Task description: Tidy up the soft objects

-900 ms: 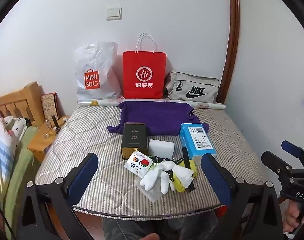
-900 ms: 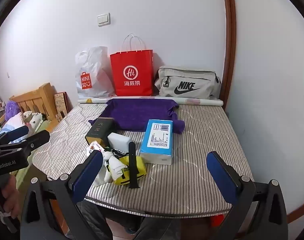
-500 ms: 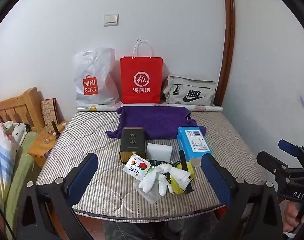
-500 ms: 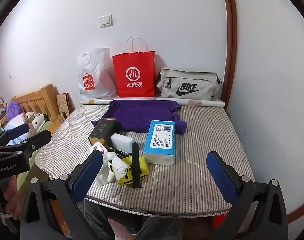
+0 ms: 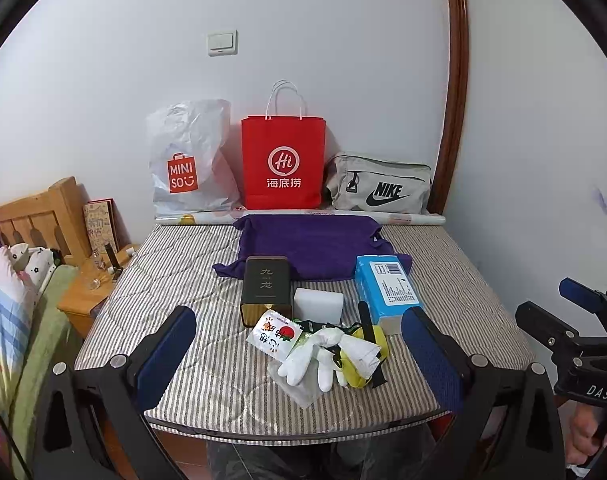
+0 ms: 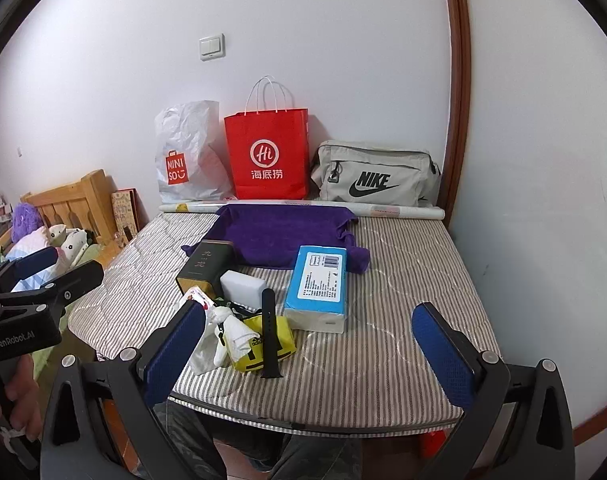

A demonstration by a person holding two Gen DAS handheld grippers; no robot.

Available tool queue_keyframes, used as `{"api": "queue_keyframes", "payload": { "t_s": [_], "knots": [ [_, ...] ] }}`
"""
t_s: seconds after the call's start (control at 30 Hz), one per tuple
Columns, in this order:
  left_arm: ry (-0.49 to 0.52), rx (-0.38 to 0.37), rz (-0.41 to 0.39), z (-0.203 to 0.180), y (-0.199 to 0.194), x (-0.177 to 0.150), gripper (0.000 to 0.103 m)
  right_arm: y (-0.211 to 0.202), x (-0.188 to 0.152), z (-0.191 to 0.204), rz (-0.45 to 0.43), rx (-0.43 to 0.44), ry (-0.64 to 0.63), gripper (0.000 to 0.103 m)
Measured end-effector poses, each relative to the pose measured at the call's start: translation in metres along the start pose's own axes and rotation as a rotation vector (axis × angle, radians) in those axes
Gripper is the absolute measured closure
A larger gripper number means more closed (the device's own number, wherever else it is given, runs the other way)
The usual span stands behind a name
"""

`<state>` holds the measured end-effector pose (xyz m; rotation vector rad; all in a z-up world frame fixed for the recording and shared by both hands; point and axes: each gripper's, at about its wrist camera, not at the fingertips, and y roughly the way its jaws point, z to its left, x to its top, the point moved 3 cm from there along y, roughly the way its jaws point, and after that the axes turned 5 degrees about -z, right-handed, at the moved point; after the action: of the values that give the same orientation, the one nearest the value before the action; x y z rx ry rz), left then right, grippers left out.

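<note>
purple towel [image 5: 311, 246], striped grey mattress [image 5: 183, 280], blue box [image 5: 385, 286], red bag [image 5: 283, 160]

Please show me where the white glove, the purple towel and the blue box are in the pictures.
white glove [image 5: 303, 362]: left wrist view, on its palm.
purple towel [image 5: 307, 240]: left wrist view, on its flat middle.
blue box [image 6: 321, 280]: right wrist view, on its printed top face.

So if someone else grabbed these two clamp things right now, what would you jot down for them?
Left gripper: open, empty, held above the near edge of the mattress.
Right gripper: open, empty, beside it.
Things: white gloves, a yellow pouch and a snack packet lie heaped near the front edge, a black strap across the pouch. Behind them a dark tin, a white block and a blue box. A purple towel is spread further back.
Done: nothing, by the look of it.
Left: all the sorting of soft items.
</note>
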<state>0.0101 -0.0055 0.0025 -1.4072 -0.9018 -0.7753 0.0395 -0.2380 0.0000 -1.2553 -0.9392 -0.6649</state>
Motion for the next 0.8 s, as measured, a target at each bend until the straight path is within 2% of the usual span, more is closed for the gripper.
{"api": "queue_keyframes", "payload": {
  "t_s": [0.8],
  "knots": [
    [0.011, 0.017, 0.007, -0.001, 0.0036, -0.0071, 0.0, -0.0051, -0.0006, 0.0068, -0.01, 0.009, -0.005, 0.001]
  ]
}}
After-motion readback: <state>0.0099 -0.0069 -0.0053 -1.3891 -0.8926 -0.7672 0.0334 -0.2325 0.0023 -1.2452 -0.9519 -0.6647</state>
